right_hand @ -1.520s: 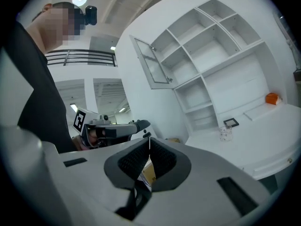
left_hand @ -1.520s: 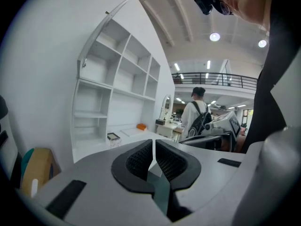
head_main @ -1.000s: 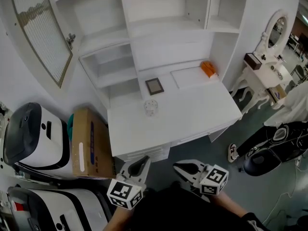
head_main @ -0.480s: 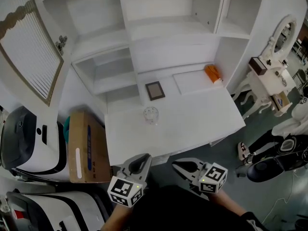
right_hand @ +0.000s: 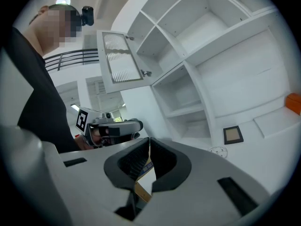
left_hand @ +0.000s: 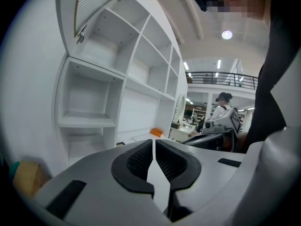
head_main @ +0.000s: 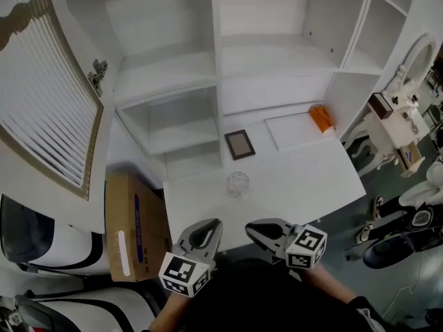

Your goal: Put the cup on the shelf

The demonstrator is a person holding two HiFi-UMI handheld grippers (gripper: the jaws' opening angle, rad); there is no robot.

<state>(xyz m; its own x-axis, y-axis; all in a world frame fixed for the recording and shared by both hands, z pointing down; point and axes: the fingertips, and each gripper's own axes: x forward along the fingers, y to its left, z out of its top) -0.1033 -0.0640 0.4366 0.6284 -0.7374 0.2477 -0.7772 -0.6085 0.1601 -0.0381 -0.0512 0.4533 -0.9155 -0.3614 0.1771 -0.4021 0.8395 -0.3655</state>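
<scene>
Near the centre of the head view stands one clear cup (head_main: 237, 183) on the white desk (head_main: 311, 185), just below one small frame (head_main: 239, 144). Two grippers — left gripper (head_main: 208, 227) and right gripper (head_main: 257, 228) — sit at the lower edge, both pinched closed and empty. Reaching in closed could topple the smooth glass — a weak pinch might let it slip.

The desk (head_main: 304, 178) and shelf unit (head_main: 173, 68) are seen steeply from above, at some distance, in the head view. From the left gripper (left_hand: 154, 141) and right gripper (right_hand: 149, 140), the same shelf unit is faced low, along the jaws; each gripper is caught in the other's view.
</scene>
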